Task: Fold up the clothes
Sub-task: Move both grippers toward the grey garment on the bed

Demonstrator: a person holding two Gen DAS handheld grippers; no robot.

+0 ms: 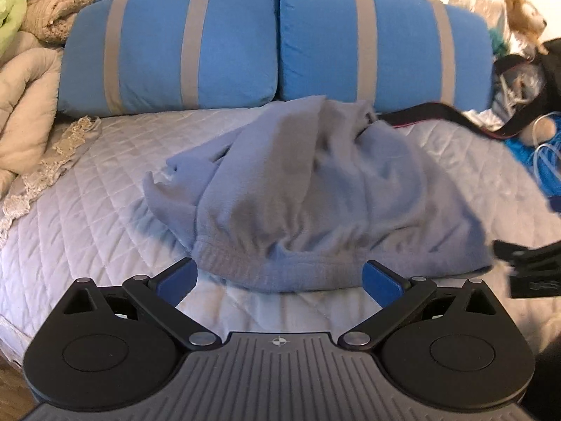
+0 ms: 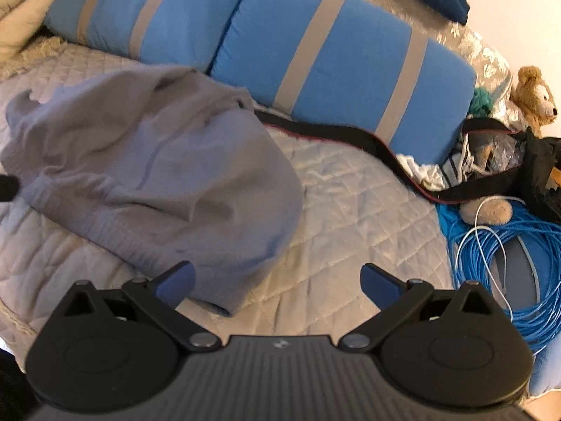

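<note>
A crumpled grey-blue garment with an elastic waistband lies in a heap on the quilted bedspread. My left gripper hovers just in front of the waistband, wide open, with the band's edge between the blue pads but untouched. In the right wrist view the same garment lies to the left, and my right gripper stands wide open over the near right corner of the cloth and bare quilt. The right gripper's black body shows at the left view's right edge.
Two blue pillows with grey stripes lean along the back of the bed. Beige blankets pile up at the left. At the right lie a black strap, a coil of blue cable, a black bag and a teddy bear.
</note>
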